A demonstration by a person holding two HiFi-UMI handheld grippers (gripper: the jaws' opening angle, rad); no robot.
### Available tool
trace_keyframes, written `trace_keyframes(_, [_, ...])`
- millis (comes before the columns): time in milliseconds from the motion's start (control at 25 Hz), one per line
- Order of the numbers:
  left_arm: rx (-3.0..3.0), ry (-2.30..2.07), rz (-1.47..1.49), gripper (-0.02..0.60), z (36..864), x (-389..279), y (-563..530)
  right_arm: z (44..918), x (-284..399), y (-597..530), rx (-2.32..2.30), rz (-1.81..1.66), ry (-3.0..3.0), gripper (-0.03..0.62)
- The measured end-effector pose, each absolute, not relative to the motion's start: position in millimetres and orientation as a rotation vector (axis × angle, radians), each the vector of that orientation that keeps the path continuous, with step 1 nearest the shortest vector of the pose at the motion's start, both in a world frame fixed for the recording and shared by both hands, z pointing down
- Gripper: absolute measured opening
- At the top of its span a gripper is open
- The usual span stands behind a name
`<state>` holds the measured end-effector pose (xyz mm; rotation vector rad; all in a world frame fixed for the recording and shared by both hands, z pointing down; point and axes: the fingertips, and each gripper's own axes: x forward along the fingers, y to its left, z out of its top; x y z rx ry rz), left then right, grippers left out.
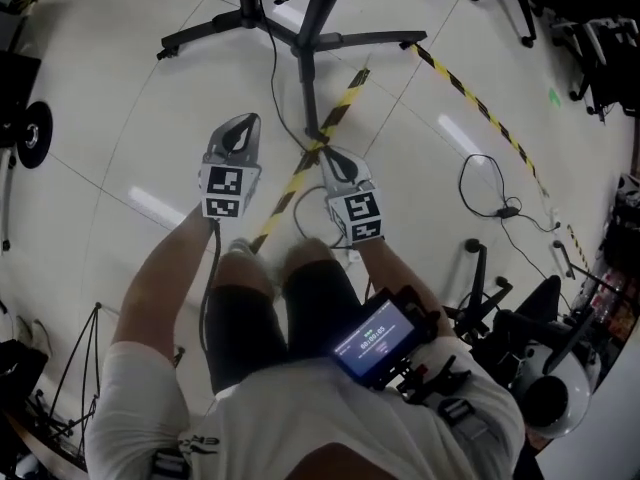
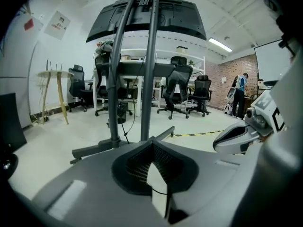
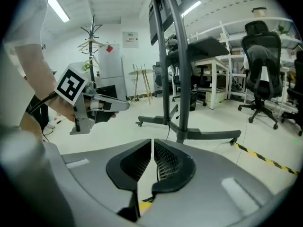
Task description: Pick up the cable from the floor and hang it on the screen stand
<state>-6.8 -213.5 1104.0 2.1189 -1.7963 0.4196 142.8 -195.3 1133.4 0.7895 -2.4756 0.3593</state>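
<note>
Low over the pale floor, L gripper [image 1: 243, 124] & R gripper [image 1: 334, 156] both have jaws closed w/ nothing held. Thin black cable [image 1: 274, 83] lies on the floor by the dark metal screen stand [image 1: 360, 40]. Pickup & hanging not yet done.

Top edge of head view crops the screen stand [image 1: 308, 40]

The screen stand [image 1: 312, 28] stands upright just ahead of you, two dark posts on splayed legs, carrying the black screen [image 2: 147, 18] overhead. Your cable [image 1: 277, 98], thin and black, lies slack on the pale floor [image 1: 150, 118], trailing from the stand's base towards you
</note>
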Motion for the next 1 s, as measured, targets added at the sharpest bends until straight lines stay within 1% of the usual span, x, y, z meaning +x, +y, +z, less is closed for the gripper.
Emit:
trace_keyframes(200, [2.108, -1.657, 0.412, 0.002, 1212.0, 1.6, -225.8, 1247.8, 138.4, -201.2, 0.743, 0.355, -2.435, 0.04])
trace_keyframes(440, [2.136, -1.588, 0.438, 0.002, 1293.9, 11.1, -224.5, 1342.3, 131.7, -191.8, 0.652, 0.328, -2.385, 0.063])
trace_keyframes(720, [2.146, -1.542, 0.46, 0.002, 1333.6, 21.5, -204.4, 1409.9, 140.7, -190.5, 0.632, 0.289, -2.265, 0.106])
trace_keyframes(1000, [2.152, -1.525, 0.443, 0.002, 1336.8, 22.8, -191.5, 1444.6, 142.6, -192.4, 0.595, 0.231, -2.15, 0.115])
